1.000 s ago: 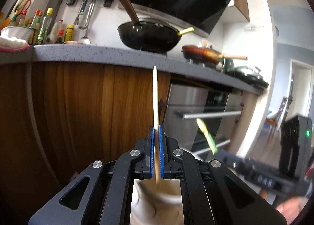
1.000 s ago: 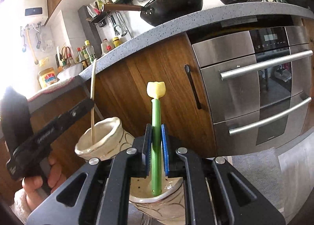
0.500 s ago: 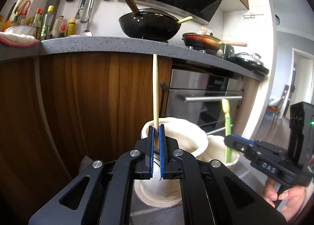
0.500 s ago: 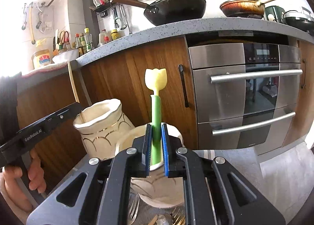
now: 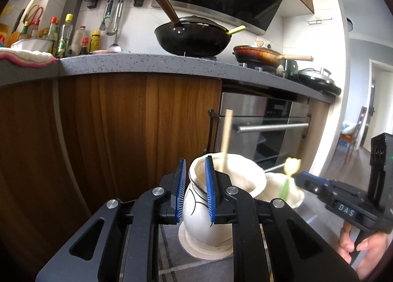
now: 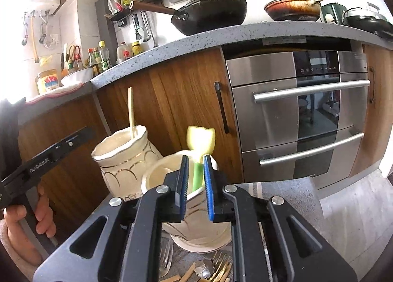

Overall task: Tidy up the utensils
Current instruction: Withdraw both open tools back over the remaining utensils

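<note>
The left gripper [image 5: 194, 189] has its jaws apart, empty; the wooden chopstick [image 5: 226, 140] stands near-upright in the tall ceramic vase [image 5: 208, 210]. The right gripper [image 6: 195, 185] also gapes, straddling the tulip-topped green utensil [image 6: 200, 145], upright in the shorter pot [image 6: 157, 175].

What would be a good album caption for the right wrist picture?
Open right gripper behind a tulip-topped green utensil standing in a cream holder, a wooden stick in the neighbouring vase.
</note>
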